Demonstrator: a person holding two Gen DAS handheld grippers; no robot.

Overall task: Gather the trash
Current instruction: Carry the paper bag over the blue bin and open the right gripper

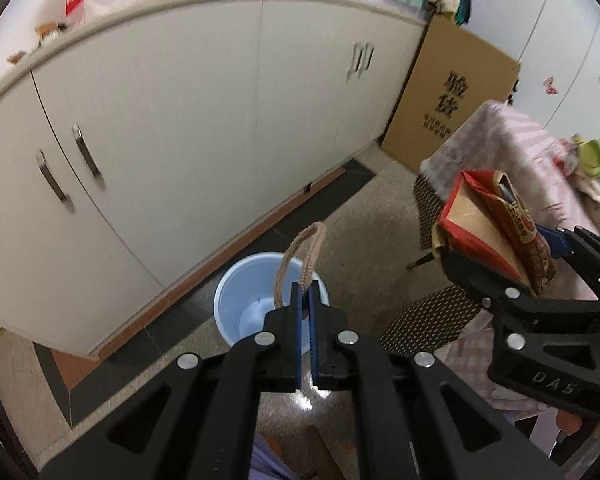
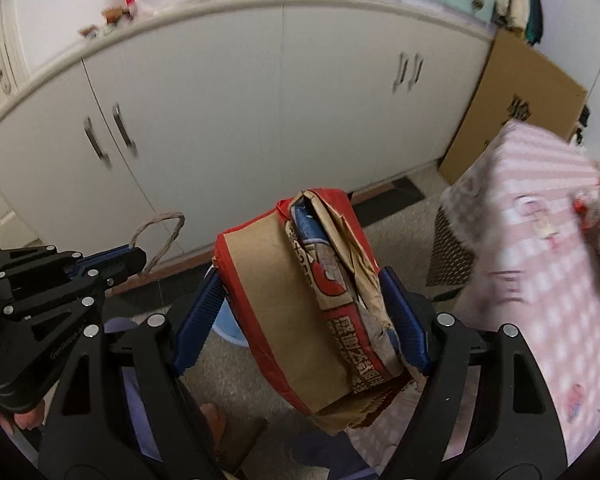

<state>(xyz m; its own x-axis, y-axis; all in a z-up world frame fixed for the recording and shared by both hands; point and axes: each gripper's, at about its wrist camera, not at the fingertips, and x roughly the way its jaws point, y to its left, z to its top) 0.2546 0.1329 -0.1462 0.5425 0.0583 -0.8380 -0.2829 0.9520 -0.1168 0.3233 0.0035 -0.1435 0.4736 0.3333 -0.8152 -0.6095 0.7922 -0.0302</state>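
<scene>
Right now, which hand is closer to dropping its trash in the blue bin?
Probably the left. Its fingers pinch the twine loop right above the blue bin. The right fingers hold the paper bag off to the side.

Two grippers (image 1: 305, 300) (image 2: 300, 320), one paper bag (image 2: 312, 304), one twine loop (image 1: 300, 252), one blue bin (image 1: 244, 300), one cardboard box (image 1: 452, 100), four cabinet handles (image 1: 86, 156)

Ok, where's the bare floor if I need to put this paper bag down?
Bare floor runs between the cabinet and the covered table, back toward the cardboard box. Nearer in, the bucket fills the spot by the cabinet base. The right side is crowded by the table and its cloth.
</scene>
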